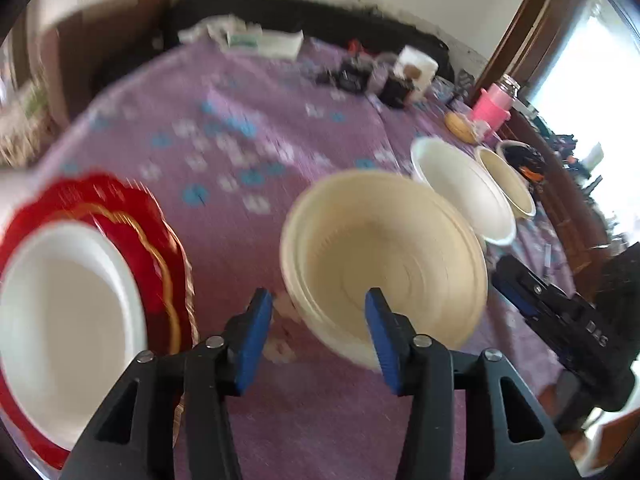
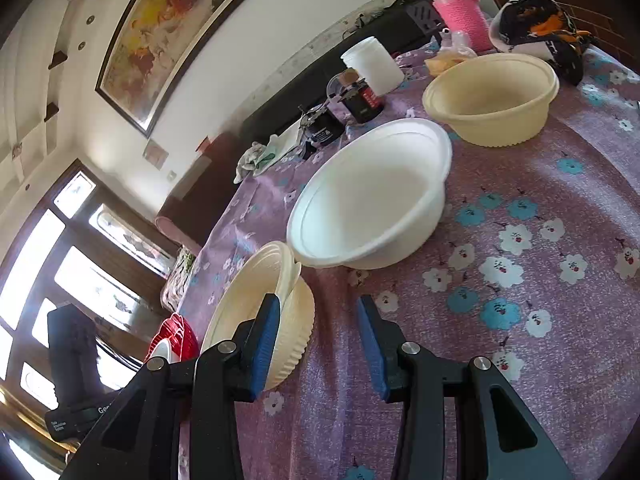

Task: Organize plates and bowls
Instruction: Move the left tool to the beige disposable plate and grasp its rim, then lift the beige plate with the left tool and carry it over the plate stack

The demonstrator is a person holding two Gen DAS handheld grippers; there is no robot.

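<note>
In the left wrist view my left gripper (image 1: 318, 300) stands open astride the near rim of a cream bowl (image 1: 400, 240): one blue finger is inside it, the other outside, and neither pad presses. The picture is blurred. To the left lies a red scalloped plate (image 1: 132, 220) with a white dish (image 1: 64, 312) on it. Behind stand a white bowl (image 1: 464, 188) and another cream bowl (image 1: 508, 184). In the right wrist view my right gripper (image 2: 318, 320) is open beside the nested cream bowls (image 2: 248, 292), its left finger over their rim, with the white bowl (image 2: 372, 200) and the far cream bowl (image 2: 492, 100) beyond.
A purple flowered cloth (image 2: 520, 320) covers the table. At the back stand a pink bottle (image 2: 460, 12), a white tub (image 2: 376, 64), dark jars (image 2: 360, 100) and a black patterned cloth (image 2: 540, 28). The right gripper's black body (image 1: 568, 320) shows at the right of the left wrist view.
</note>
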